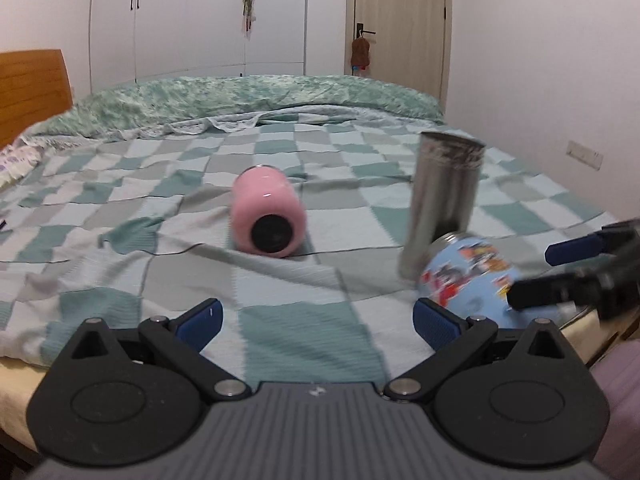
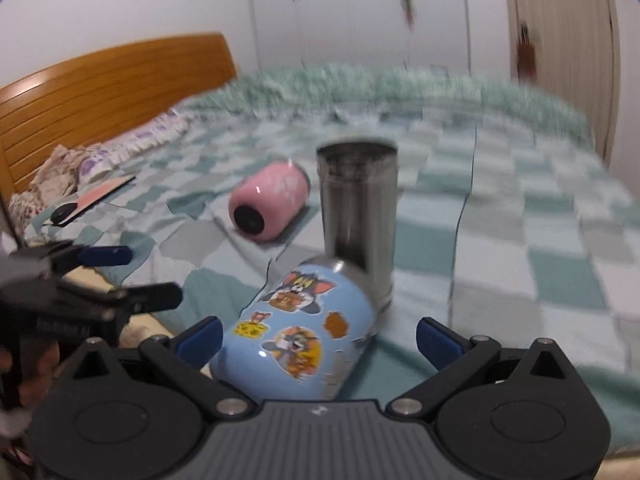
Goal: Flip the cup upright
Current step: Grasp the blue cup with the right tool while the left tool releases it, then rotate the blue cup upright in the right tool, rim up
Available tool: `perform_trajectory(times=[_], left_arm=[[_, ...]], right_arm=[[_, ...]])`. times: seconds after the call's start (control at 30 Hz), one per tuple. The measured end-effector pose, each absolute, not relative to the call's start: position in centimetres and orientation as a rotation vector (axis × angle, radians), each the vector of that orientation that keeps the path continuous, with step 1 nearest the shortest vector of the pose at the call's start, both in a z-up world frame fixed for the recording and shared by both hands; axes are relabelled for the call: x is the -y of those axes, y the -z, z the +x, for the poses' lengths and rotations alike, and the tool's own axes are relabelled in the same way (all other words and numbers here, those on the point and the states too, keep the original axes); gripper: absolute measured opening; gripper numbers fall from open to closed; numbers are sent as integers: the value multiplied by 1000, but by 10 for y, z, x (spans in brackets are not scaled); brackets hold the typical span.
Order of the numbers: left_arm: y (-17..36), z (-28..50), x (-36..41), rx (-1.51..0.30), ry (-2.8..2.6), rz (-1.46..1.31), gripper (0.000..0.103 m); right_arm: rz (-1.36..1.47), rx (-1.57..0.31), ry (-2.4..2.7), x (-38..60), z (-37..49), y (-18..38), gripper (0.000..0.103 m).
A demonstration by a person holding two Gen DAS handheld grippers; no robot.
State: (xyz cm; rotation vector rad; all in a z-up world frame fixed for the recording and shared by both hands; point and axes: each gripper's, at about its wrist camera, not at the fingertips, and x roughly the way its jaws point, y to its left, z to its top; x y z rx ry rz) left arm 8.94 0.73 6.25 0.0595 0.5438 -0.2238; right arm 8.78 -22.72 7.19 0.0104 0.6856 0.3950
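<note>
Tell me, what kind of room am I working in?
A bedroom, almost certainly: the cups lie on a bed with a checked blanket, a wooden headboard at one end, and white wardrobes behind.

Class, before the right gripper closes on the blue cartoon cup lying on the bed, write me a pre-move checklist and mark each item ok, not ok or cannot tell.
1. Right gripper open: ok.
2. Blue cartoon cup between its fingers: ok, though off-centre, near one finger.
3. Steel cup clear of the blue one: not ok, they appear to touch.
4. Left gripper out of the way: ok.
5. Pink cup clear of the path: ok.
6. Sharp view: not ok, blurred.
</note>
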Motion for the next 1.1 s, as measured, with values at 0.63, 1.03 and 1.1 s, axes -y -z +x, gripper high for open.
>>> perform_trajectory(times=[0.63, 1.03, 1.1], left_arm=[[-44, 110, -38, -518, 282, 8, 103], [-60, 90, -35, -470, 286, -60, 103], [-64, 87, -28, -456, 289, -63, 103]], right_arm=[[431, -1066, -308, 223, 185, -19, 86], [457, -623, -381, 265, 99, -45, 84], [442, -559, -362, 277, 91, -54, 83]])
